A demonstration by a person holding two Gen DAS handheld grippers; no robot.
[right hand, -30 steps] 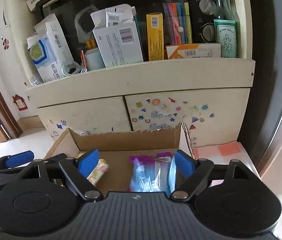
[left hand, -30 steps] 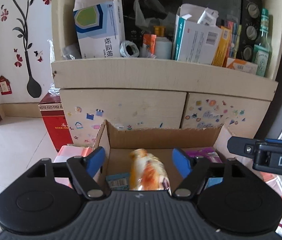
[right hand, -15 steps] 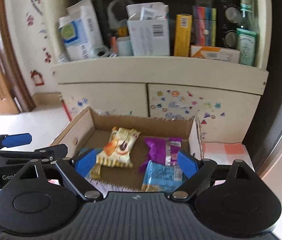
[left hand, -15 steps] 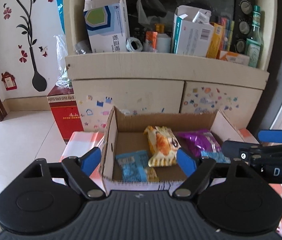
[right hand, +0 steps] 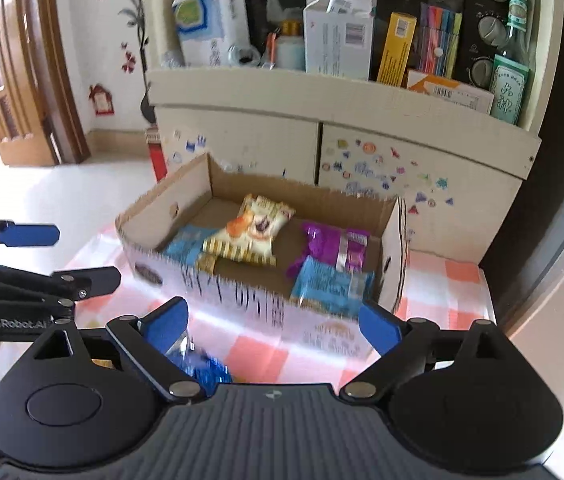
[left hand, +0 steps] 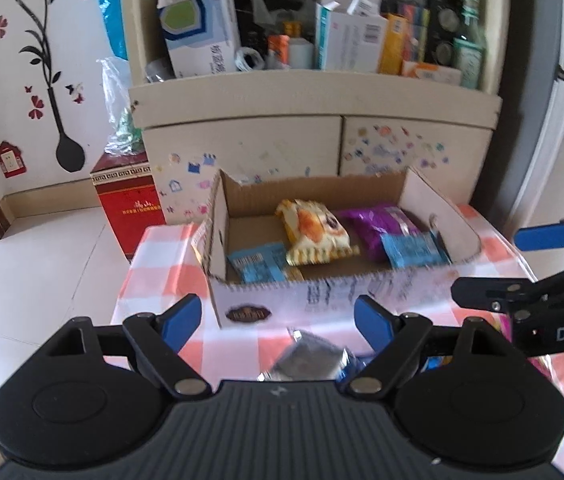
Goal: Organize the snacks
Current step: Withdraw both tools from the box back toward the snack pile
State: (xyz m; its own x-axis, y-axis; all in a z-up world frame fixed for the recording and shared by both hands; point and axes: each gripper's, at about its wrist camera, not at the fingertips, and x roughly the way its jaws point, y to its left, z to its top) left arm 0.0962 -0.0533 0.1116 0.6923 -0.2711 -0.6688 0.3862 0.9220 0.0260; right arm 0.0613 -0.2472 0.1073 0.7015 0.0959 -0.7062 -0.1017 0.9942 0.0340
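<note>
Lying in the cardboard box (left hand: 437, 208), yellow snack packet (left hand: 315, 232) runs front-to-back; both jaws released, right widening.

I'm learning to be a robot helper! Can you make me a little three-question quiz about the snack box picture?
1. How many snack packets lie inside the cardboard box?
2. True or false: the yellow-orange packet sits between a blue packet and the purple packet.
3. Which is right about the left claw?
A. It squeezes the purple packet.
B. It is empty, in front of the box.
C. It is inside the box.

Key
1. Four: two blue ones (the other overlaps the purple one), one yellow-orange, one purple.
2. True.
3. B. The right claw is empty too, its jaws opening.
</note>
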